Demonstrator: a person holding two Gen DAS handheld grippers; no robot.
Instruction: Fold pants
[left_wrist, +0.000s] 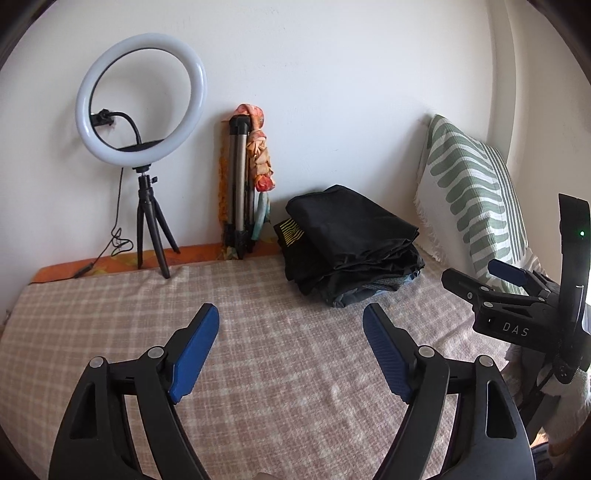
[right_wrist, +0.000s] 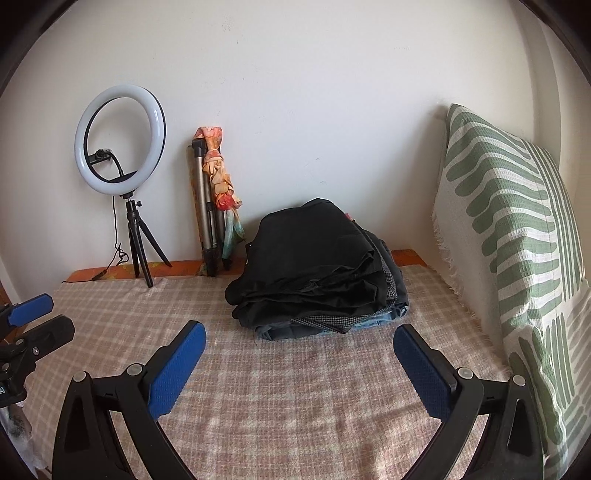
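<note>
A stack of folded pants, black on top, lies on the checked bedcover near the back wall. Grey and denim layers show at its bottom edge. My left gripper is open and empty, held above the cover in front and left of the stack. My right gripper is open and empty, just in front of the stack. The right gripper also shows at the right edge of the left wrist view. The left gripper shows at the left edge of the right wrist view.
A ring light on a small tripod stands at the back left, its cable trailing on the bed. A folded tripod with a tied cloth leans on the wall. A green-striped pillow stands at the right.
</note>
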